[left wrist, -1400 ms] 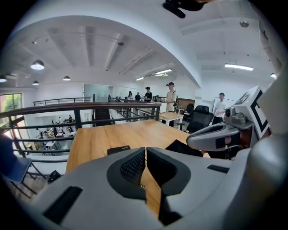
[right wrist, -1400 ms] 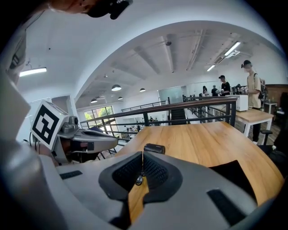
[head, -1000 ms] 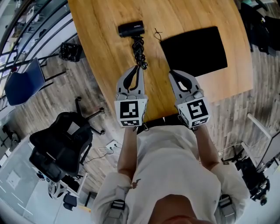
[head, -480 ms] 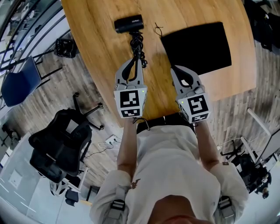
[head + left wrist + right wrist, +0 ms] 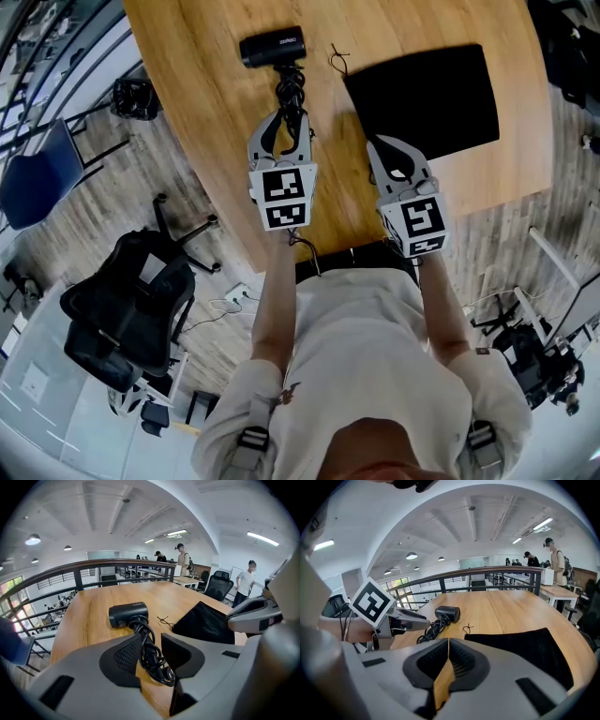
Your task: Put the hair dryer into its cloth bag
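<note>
A black hair dryer [image 5: 272, 49] lies on the wooden table [image 5: 206, 103], its bundled black cord [image 5: 292, 94] trailing toward me. The flat black cloth bag [image 5: 422, 94] lies to its right, its drawstring [image 5: 336, 62] pointing at the dryer. My left gripper [image 5: 284, 127] is open; its jaws have just been opening, and the cord [image 5: 152, 656] shows in the gap between them, with the dryer [image 5: 127, 614] beyond. My right gripper [image 5: 380, 148] is shut on nothing, by the bag's near left corner. In the right gripper view the shut gripper [image 5: 448, 641] faces the bag [image 5: 525, 651] and the dryer [image 5: 448, 613].
The table's curved near edge [image 5: 272, 248] runs just under both grippers. A black office chair [image 5: 127, 314] and a blue chair [image 5: 37, 178] stand on the floor at the left. A railing [image 5: 70, 573] and several people [image 5: 246, 581] stand far behind the table.
Both grippers have moved forward and down toward the table. The left one now reaches the cord's near end, and its jaws have parted. The right jaws stay shut.
</note>
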